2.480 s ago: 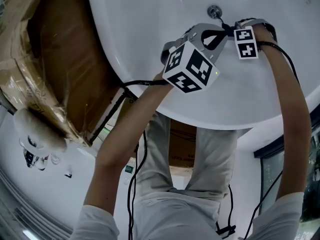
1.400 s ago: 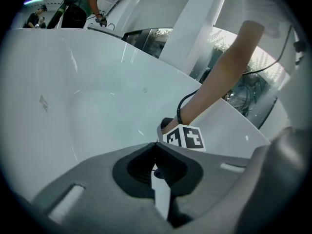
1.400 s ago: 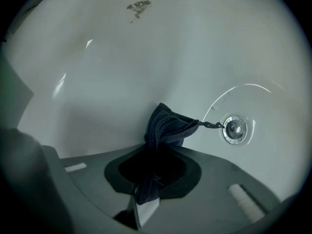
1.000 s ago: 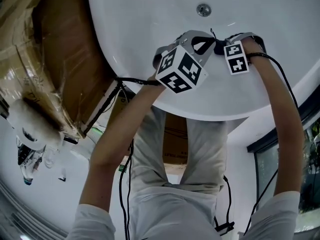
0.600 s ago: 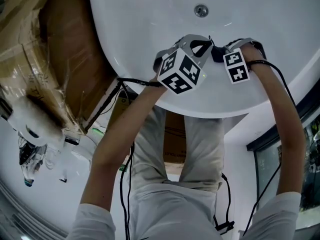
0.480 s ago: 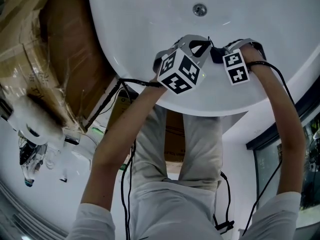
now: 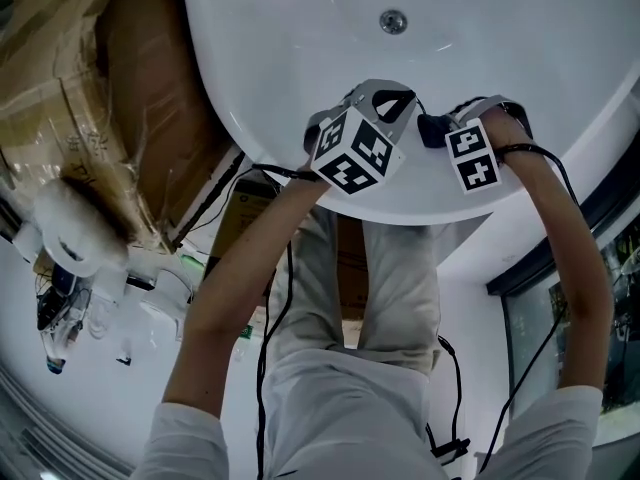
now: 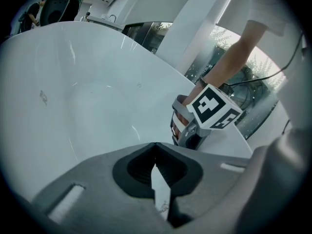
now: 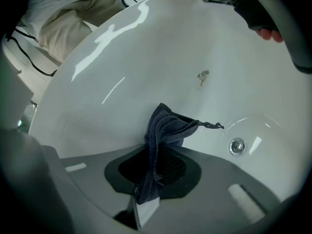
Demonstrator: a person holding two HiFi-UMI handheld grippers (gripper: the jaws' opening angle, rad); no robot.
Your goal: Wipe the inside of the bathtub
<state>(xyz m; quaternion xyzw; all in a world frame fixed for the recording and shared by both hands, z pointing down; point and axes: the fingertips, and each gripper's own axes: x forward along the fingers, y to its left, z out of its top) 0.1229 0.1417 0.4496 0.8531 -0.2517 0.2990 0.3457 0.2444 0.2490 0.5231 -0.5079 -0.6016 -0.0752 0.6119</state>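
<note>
Wiping looked to be the step in hand. The right gripper (image 9: 146, 201) had its fingers clamped on the one dark cloth (image 9: 165, 128), whose free end touched the bathtub (image 9: 112, 67) wall at frame centre. The left gripper (image 8: 158, 182) had its fingers closed on nothing. One smudge (image 9: 202, 77) sat to the cloth's upper right and one drain (image 9: 237, 146) to its lower right. The next stroke probably called for pressing the cloth up to that smudge.

- White bathtub (image 7: 290, 38) — glossy inside, round metal drain (image 7: 393, 21) at the bottom, one small dark smudge (image 9: 202, 76) on the wall.
- Plastic-wrapped cardboard box (image 7: 90, 128) — just beside it.
</note>
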